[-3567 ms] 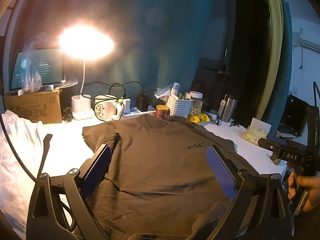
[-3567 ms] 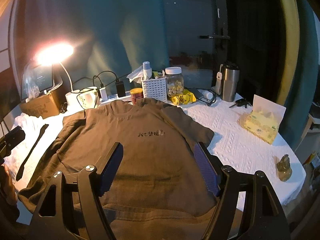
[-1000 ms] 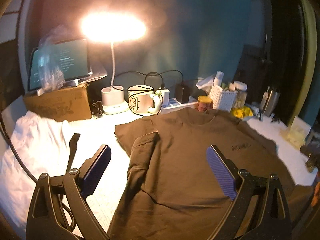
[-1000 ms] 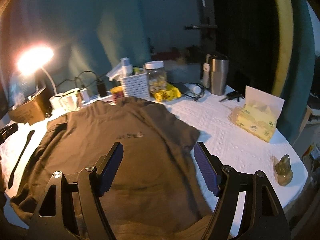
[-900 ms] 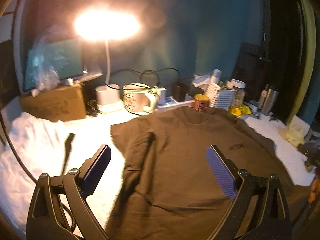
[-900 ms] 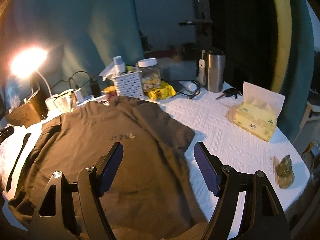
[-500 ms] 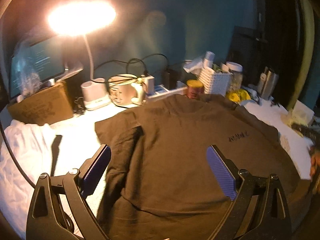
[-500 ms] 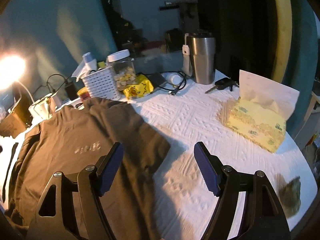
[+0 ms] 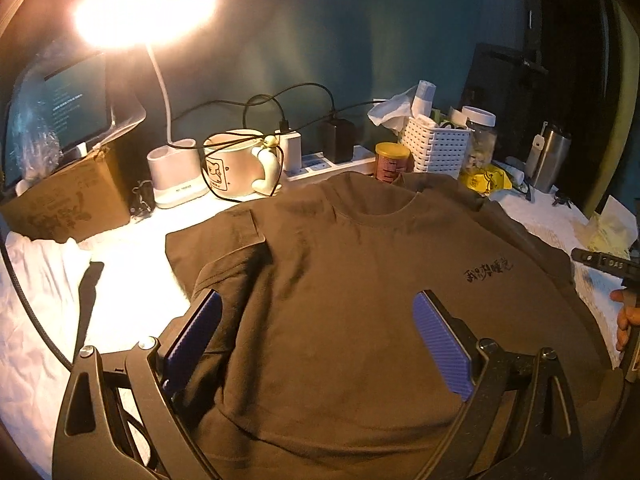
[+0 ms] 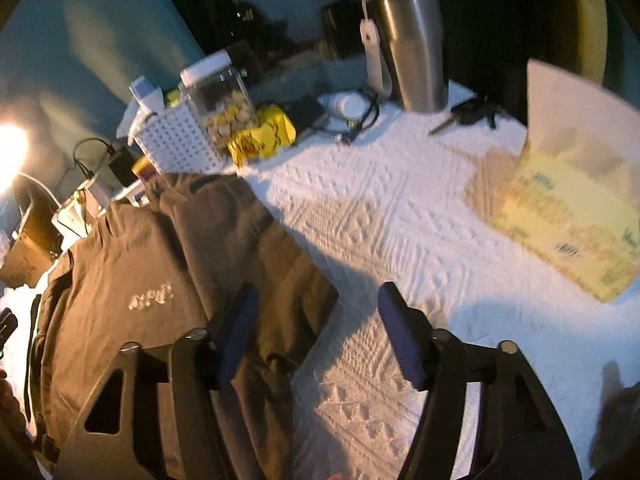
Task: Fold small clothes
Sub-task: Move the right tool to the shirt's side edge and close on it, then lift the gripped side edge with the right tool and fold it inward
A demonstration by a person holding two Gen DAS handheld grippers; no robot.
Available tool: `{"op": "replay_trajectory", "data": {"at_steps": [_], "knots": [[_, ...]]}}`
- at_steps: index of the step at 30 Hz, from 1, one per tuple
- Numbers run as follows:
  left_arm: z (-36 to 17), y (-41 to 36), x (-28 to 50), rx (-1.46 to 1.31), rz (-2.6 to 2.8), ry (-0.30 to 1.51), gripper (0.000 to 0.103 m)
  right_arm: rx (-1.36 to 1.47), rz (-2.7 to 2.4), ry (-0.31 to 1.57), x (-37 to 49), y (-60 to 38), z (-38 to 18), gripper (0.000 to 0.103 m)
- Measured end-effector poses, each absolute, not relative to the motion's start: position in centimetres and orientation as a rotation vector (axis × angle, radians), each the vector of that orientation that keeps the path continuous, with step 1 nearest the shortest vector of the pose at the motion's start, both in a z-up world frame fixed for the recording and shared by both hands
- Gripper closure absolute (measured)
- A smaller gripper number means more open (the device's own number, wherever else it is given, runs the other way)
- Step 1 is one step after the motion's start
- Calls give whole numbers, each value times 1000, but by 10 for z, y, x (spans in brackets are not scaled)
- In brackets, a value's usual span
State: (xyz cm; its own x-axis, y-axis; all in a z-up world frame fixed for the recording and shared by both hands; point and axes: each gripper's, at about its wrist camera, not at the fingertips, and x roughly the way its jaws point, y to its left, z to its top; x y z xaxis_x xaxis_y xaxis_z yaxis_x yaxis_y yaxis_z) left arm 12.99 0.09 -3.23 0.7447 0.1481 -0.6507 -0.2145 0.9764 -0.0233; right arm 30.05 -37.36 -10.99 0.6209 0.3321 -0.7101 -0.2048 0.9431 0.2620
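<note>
A dark brown T-shirt (image 9: 360,280) with small black lettering on the chest lies front up on the white table cover, neck toward the back. It also shows in the right wrist view (image 10: 160,264). My left gripper (image 9: 316,336) is open and empty, hovering over the shirt's lower left part near the left sleeve (image 9: 216,236). My right gripper (image 10: 316,332) is open and empty, low over the tip of the shirt's right sleeve (image 10: 288,280), with one finger over cloth and the other over the table cover (image 10: 400,220).
Along the back stand a lit desk lamp (image 9: 144,12), a mug (image 9: 232,164), a power strip, a white basket (image 9: 436,148), a jar (image 10: 218,96) and a steel tumbler (image 10: 412,48). A yellow tissue pack (image 10: 572,216) lies at right. A cardboard box (image 9: 60,200) sits at left.
My right gripper has swung right and dropped toward the right sleeve and bare table cover. My left gripper has moved closer over the shirt's lower left. Both stay open.
</note>
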Motion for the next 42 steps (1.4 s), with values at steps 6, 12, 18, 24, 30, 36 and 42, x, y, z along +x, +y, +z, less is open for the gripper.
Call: {"op": "replay_trajectory", "data": {"at_steps": [6,12,18,24,30,36,42], "knots": [[-40,7,134,-104,198,727,8,122,336,890,304,-359,-121,81],[-39,8,135,-81,184,727,8,98,364,839,296,-350,-104,97],[-36,16,125,-101,172,710,7,55,434,772,275,-325,-72,97],[-38,25,111,-147,153,701,7,-24,507,743,250,-288,-59,97],[-41,31,98,-166,131,703,7,-65,538,778,231,-260,-71,97],[-44,42,87,-200,126,705,7,-77,547,809,216,-247,-80,99],[-49,48,81,-233,116,710,7,-129,453,801,214,-249,-74,98]]}}
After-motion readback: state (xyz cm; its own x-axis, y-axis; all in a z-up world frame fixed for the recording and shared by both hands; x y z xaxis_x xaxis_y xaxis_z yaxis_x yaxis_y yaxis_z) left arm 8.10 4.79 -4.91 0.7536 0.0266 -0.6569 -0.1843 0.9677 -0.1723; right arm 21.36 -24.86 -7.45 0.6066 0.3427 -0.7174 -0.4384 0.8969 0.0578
